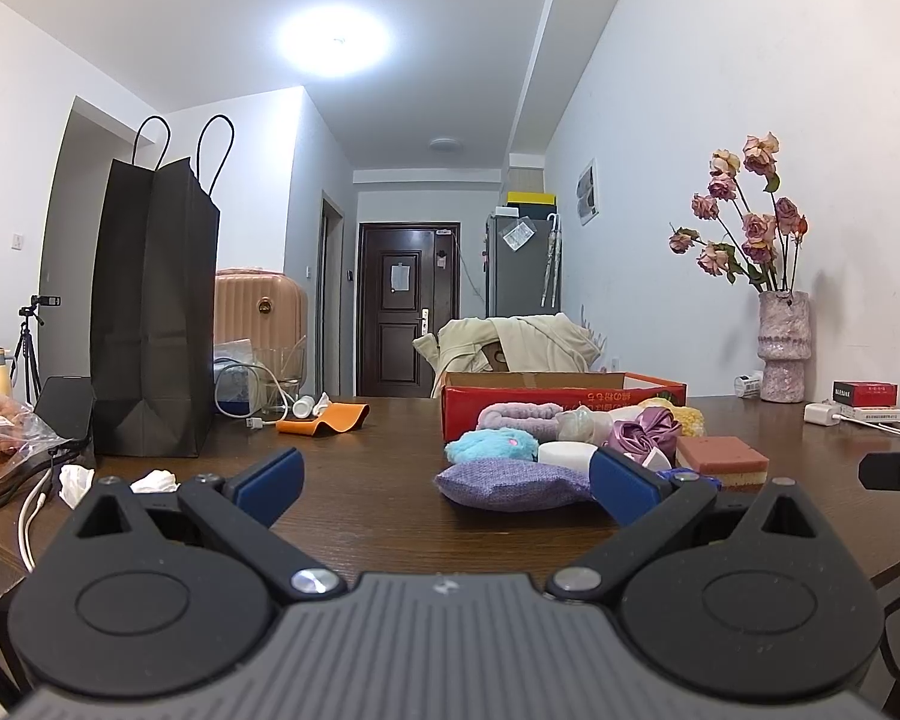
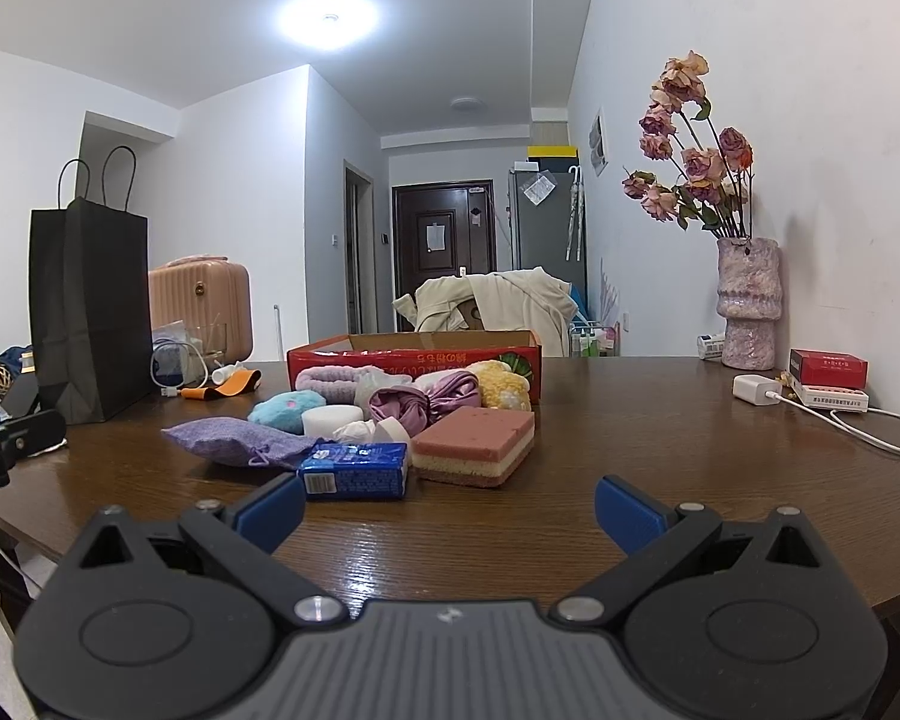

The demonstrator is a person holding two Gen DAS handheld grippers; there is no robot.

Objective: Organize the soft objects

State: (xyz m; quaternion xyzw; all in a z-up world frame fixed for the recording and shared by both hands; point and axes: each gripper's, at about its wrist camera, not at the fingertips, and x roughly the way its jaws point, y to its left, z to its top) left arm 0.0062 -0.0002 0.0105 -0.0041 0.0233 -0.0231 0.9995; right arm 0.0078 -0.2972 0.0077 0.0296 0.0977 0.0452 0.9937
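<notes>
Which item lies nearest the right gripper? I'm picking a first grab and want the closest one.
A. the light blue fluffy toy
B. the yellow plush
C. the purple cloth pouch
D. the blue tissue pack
D: in the right wrist view the blue tissue pack sits at the front of the pile, just beyond the open right gripper, ahead of the purple cloth pouch.

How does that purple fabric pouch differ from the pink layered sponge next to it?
The purple pouch is a woven cloth bag, limp and rounded, with a drawstring at its end; the layered sponge is a firm rectangular block with flat faces. The pouch is one colour, while the sponge shows pink, cream and brownish layers. The pouch lies left of the pile, the sponge right. Both rest on the table in front of the red box.
</notes>
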